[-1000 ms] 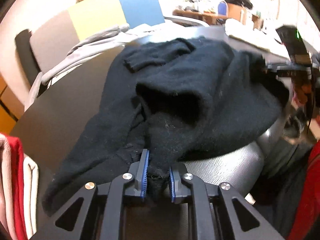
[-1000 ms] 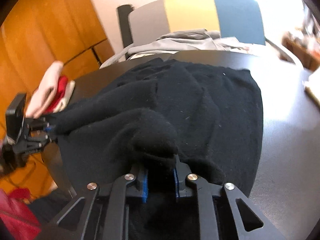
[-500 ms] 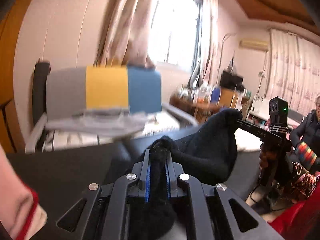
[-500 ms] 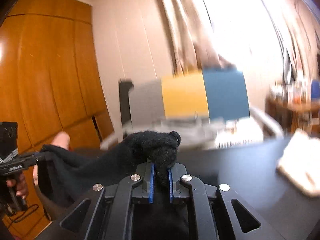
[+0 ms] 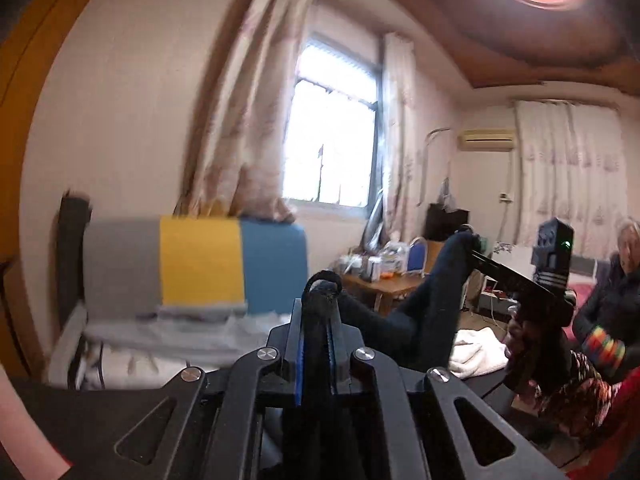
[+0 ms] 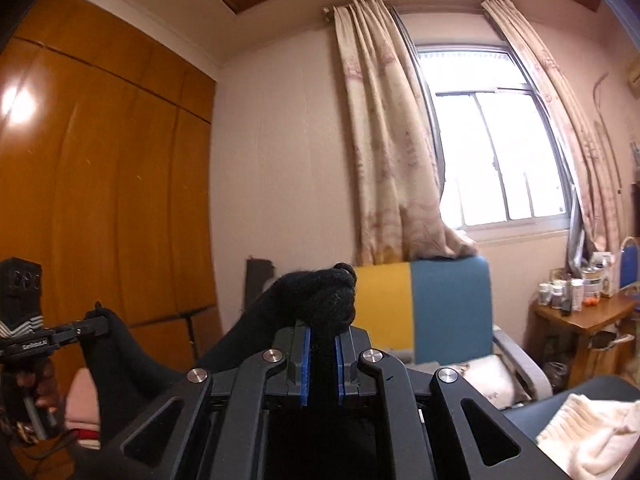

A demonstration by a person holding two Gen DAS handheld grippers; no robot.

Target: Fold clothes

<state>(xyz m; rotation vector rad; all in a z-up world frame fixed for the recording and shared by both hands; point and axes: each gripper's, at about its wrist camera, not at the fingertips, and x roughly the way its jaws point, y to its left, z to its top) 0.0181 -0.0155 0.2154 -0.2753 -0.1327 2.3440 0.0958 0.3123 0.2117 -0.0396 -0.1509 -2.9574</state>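
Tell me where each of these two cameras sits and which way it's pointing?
Left wrist: on the left gripper, facing the window; jaws clamp the black sweater; right gripper at right.
Right wrist: on the right gripper, facing the window; left gripper at left.
Shared: sweater, striped chair, white cloth.

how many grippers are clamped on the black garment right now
2. The left gripper pinches one bunch of the black garment; the right gripper pinches another, with the cloth sagging between them.

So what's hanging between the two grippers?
The black knitted sweater sags between the left gripper and right gripper, seen from the right wrist.
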